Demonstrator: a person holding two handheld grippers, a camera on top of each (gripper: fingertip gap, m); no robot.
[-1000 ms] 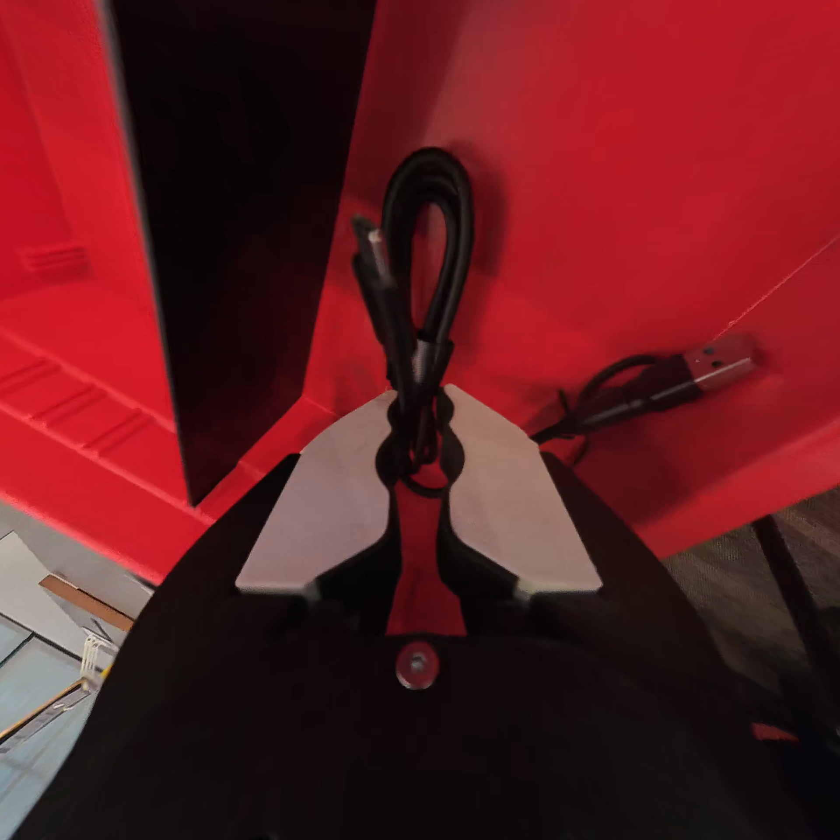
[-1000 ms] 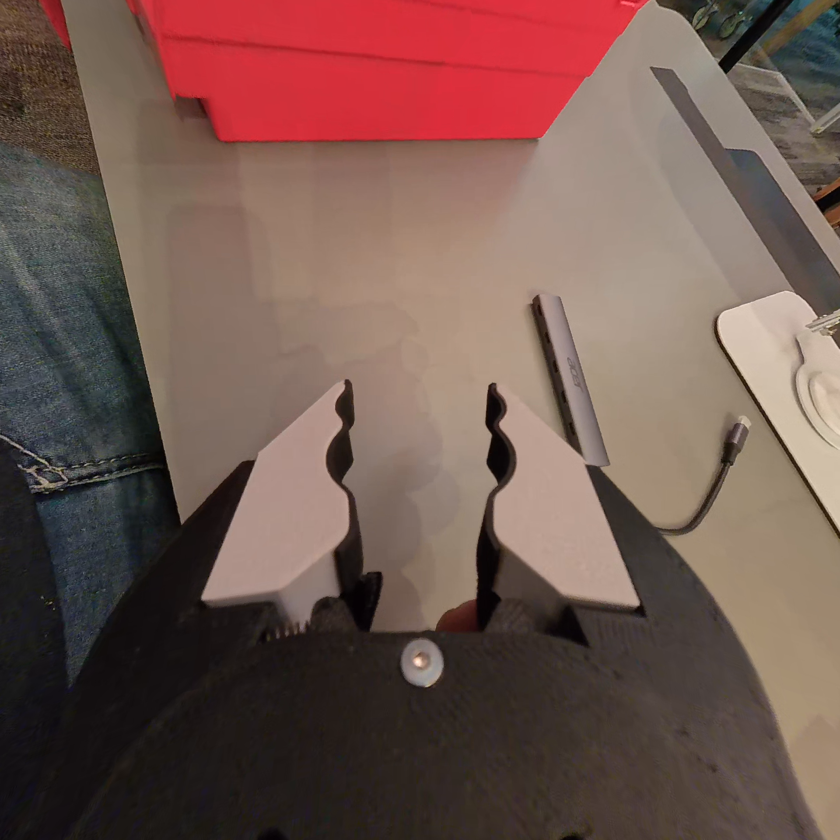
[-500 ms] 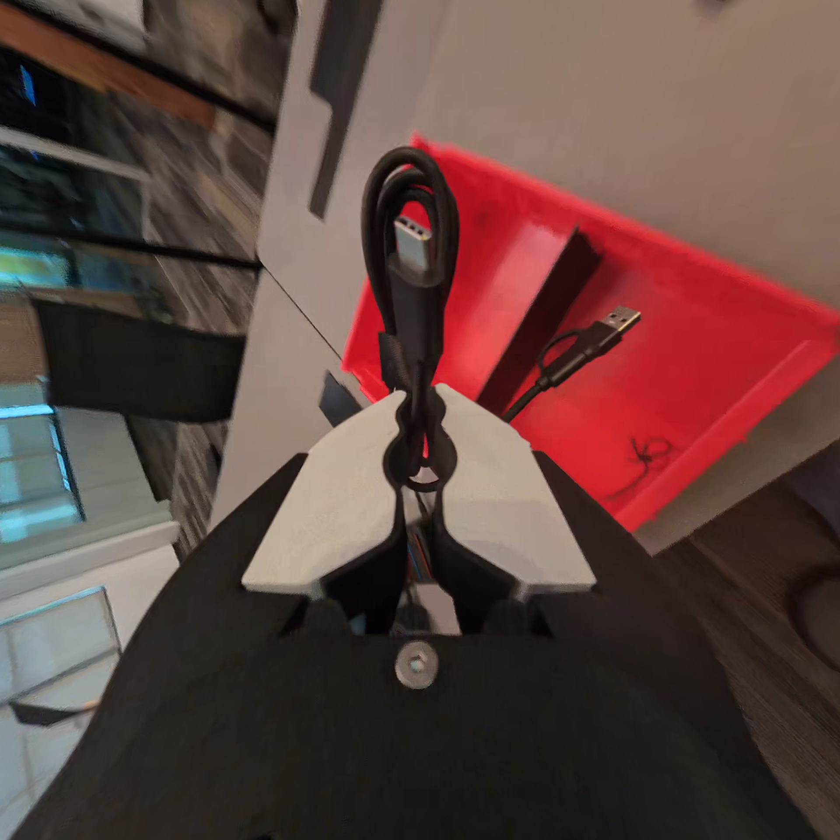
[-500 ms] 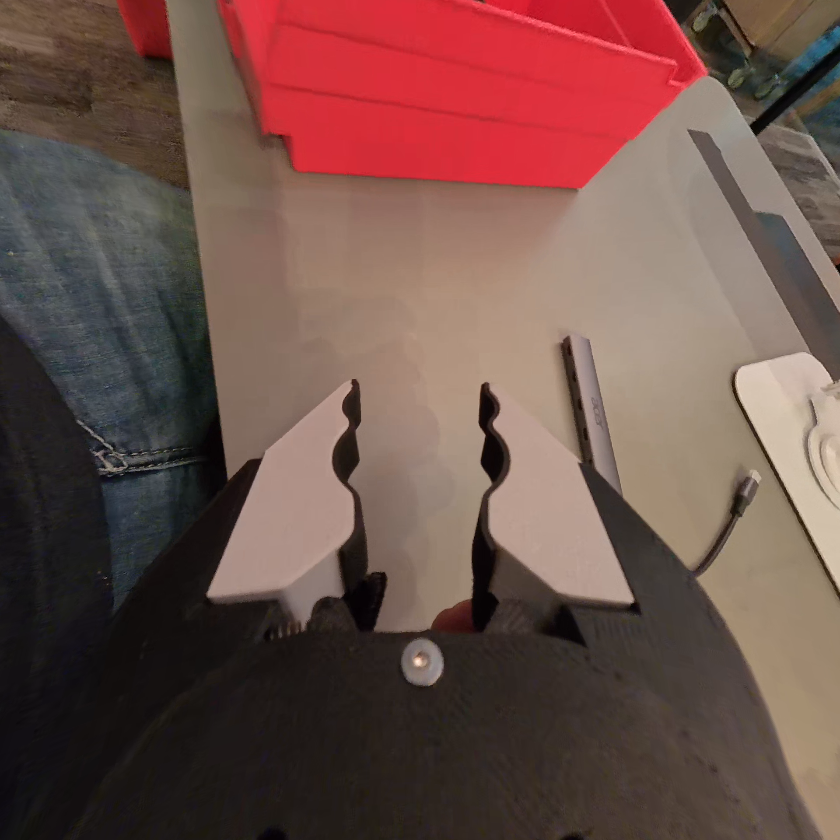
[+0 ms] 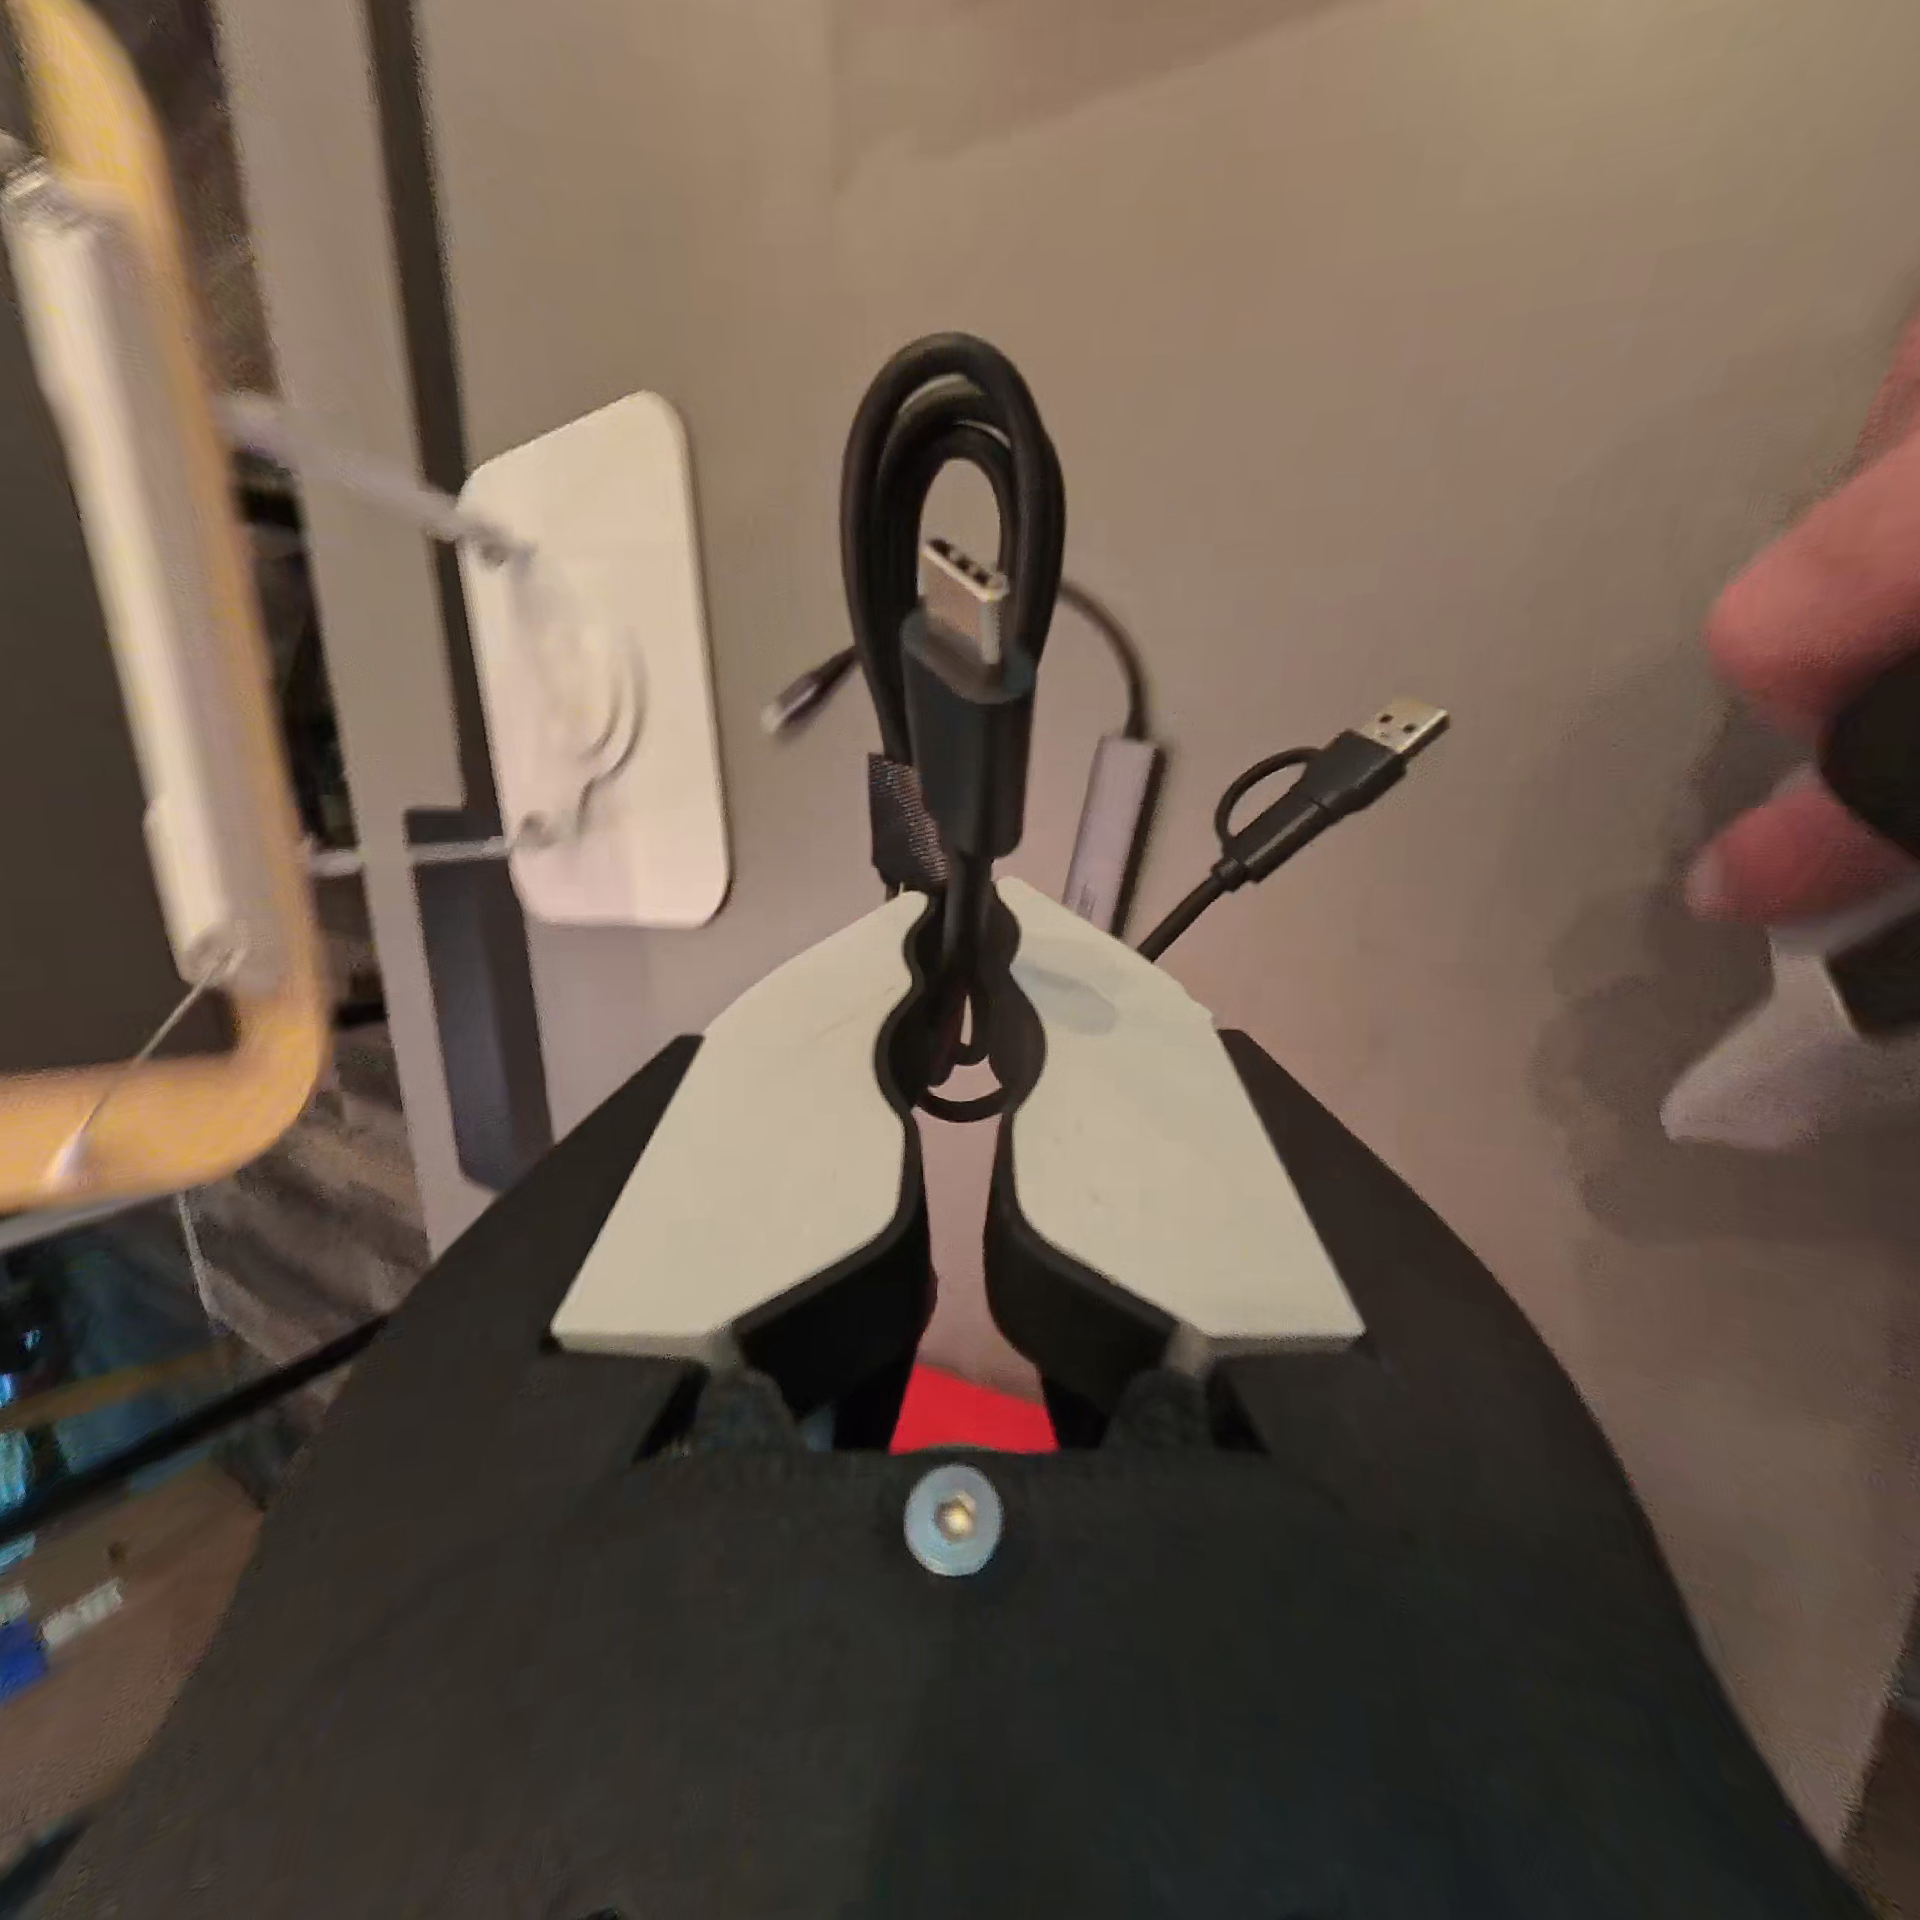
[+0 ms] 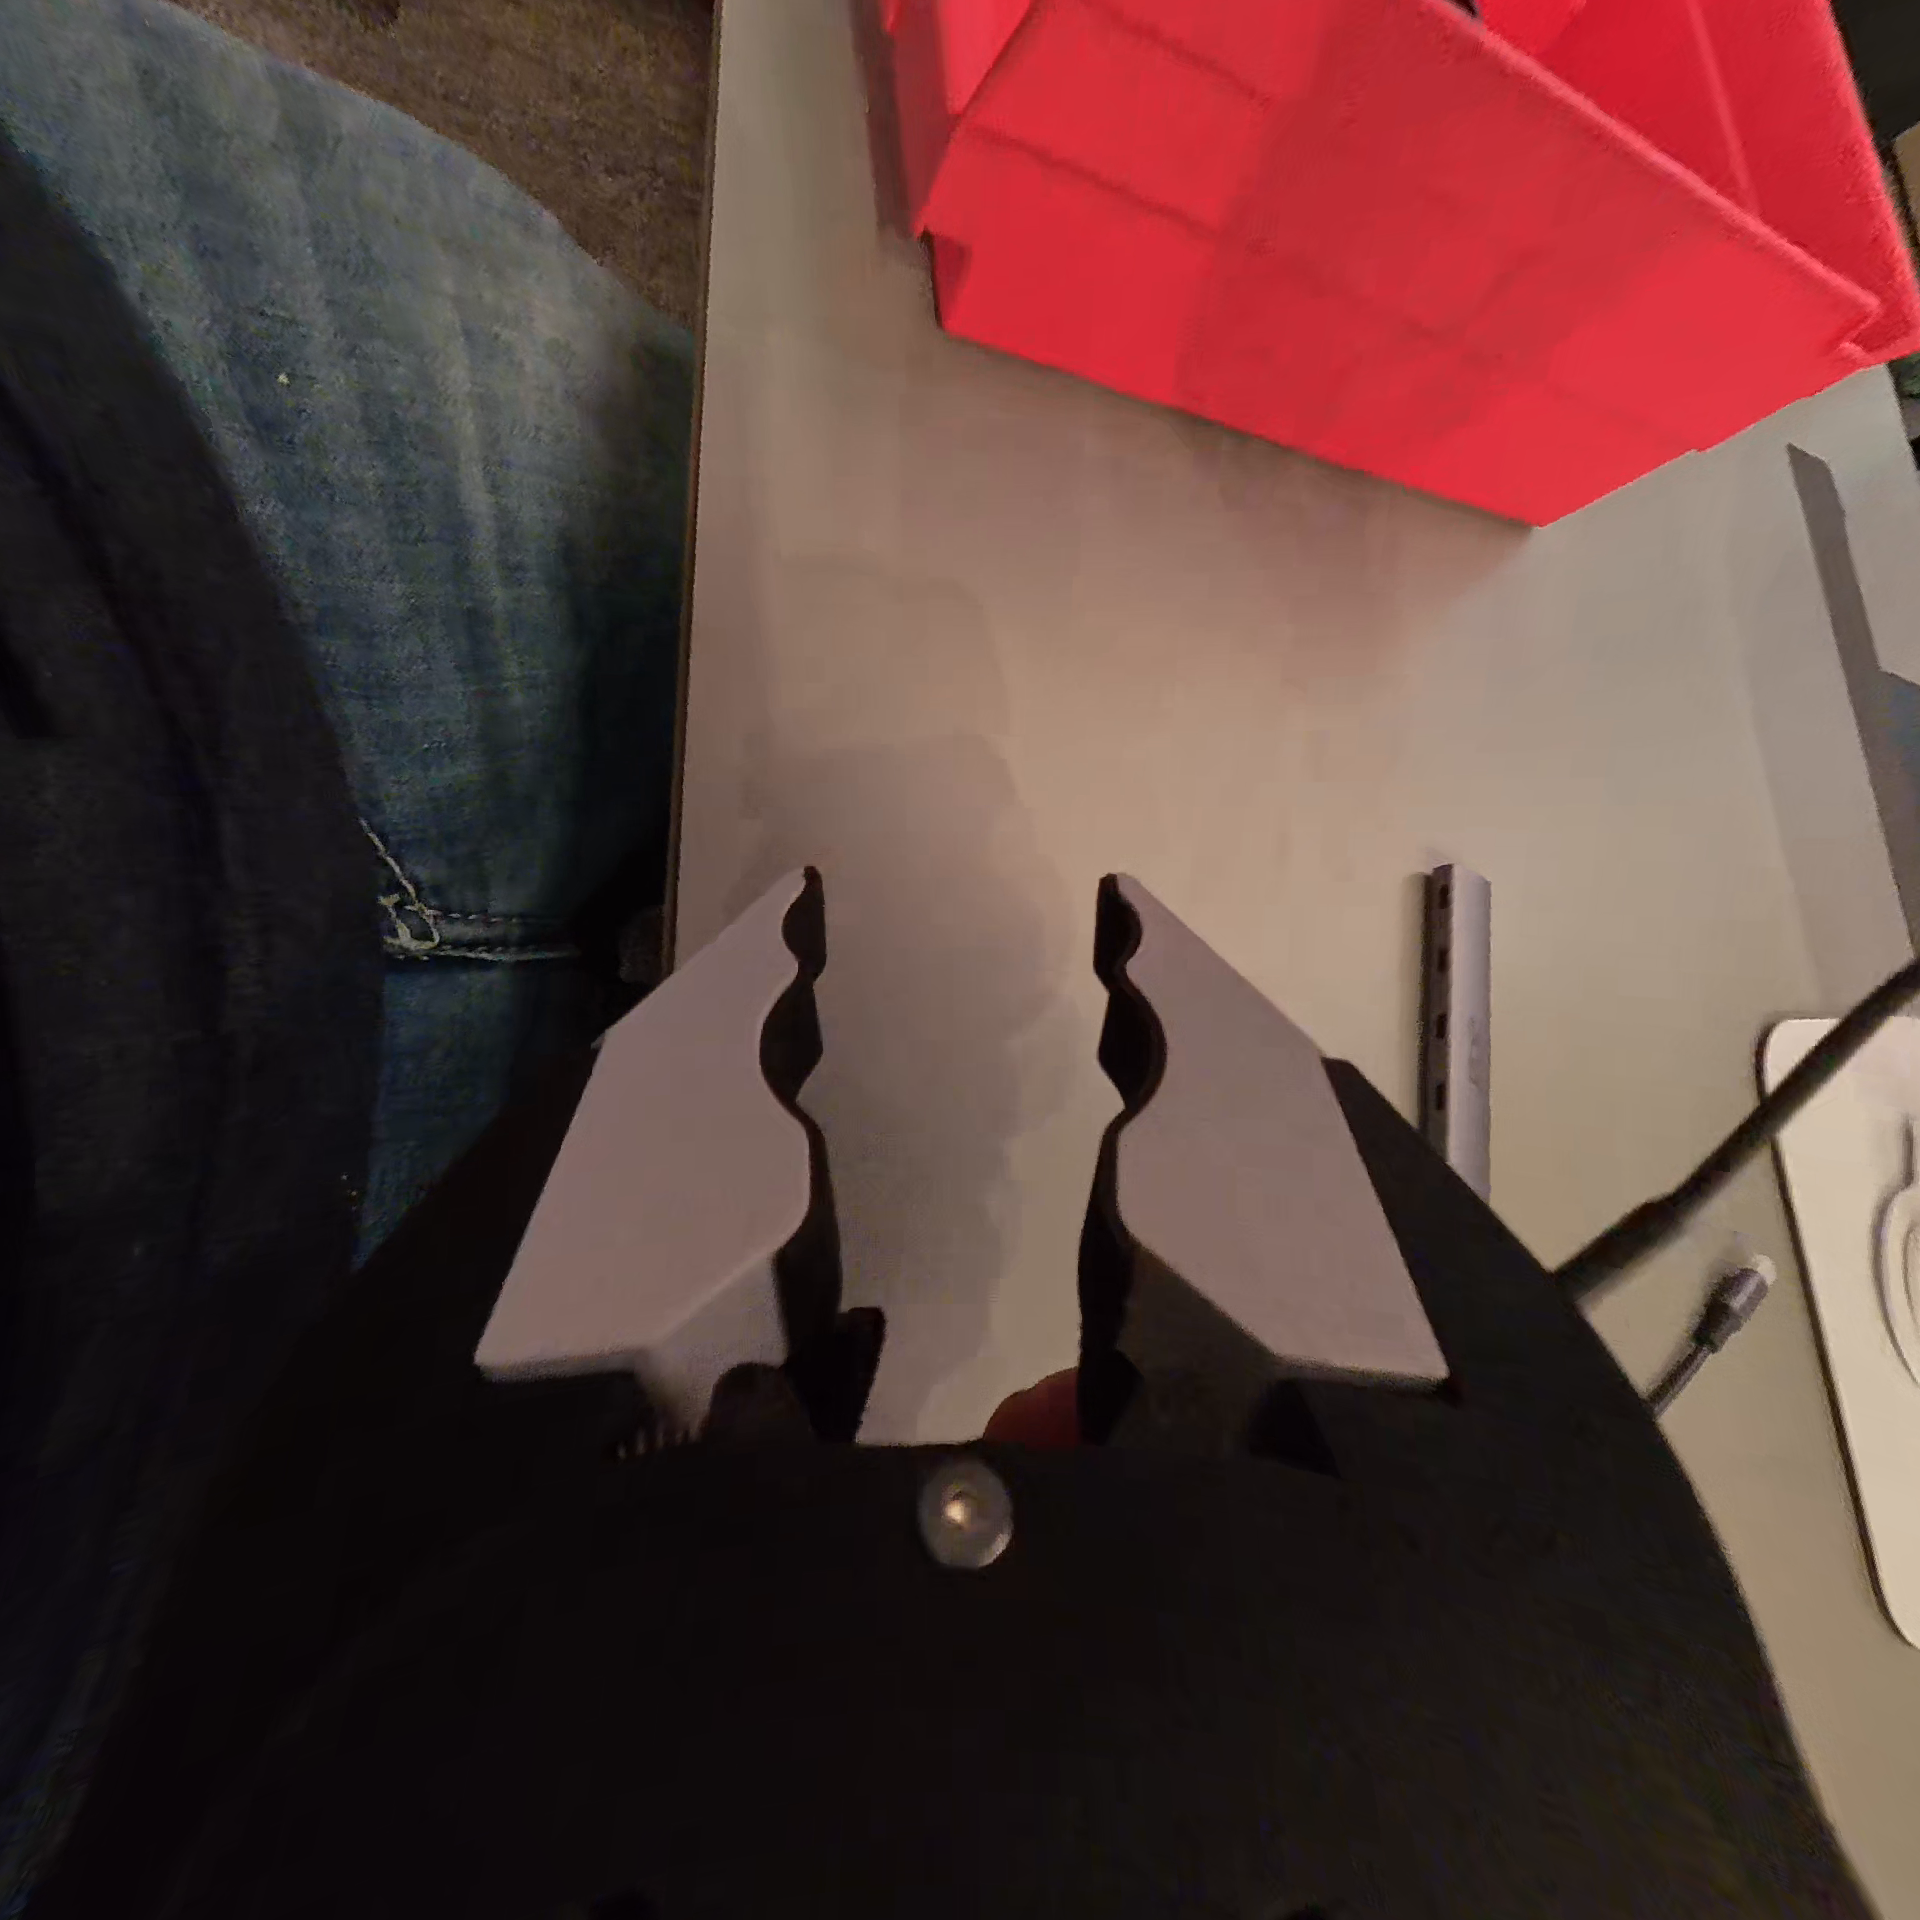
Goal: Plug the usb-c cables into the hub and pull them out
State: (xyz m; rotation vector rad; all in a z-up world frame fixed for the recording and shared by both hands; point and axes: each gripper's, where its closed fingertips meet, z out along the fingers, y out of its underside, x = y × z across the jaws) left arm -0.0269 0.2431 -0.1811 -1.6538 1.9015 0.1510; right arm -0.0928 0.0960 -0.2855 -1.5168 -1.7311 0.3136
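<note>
Left wrist view: my left hand-held gripper (image 5: 961, 925) is pinched on a coiled black usb-c cable (image 5: 951, 488), the bundle standing up between the pale fingers (image 5: 769, 1122). A fabric strap (image 5: 902, 821) binds the coil, and its silver usb-c plug (image 5: 961, 603) points up within the loop. The cable's other end sticks out to the right, carrying a USB-A adapter (image 5: 1403, 727). Past the bundle, on the grey desk (image 5: 1351, 364), lies the slim grey hub (image 5: 1107, 821), mostly hidden by the cable, with its own short lead (image 5: 1127, 655) curving away behind the coil. A white pad (image 5: 613, 665) lies to the left of it. A blurred hand (image 5: 1829, 707) shows at the right edge.

In the right wrist view my right hand-held gripper (image 6: 961, 894) is spread wide with nothing between the fingers, hanging above bare desk (image 6: 1039, 644). The hub (image 6: 1455, 1029) lies just to its right, the lead's small plug (image 6: 1735, 1288) nearer me, beside the white pad (image 6: 1849, 1299). A red bin (image 6: 1351, 260) sits farther back. My jeans (image 6: 364, 520) fill the left.
</note>
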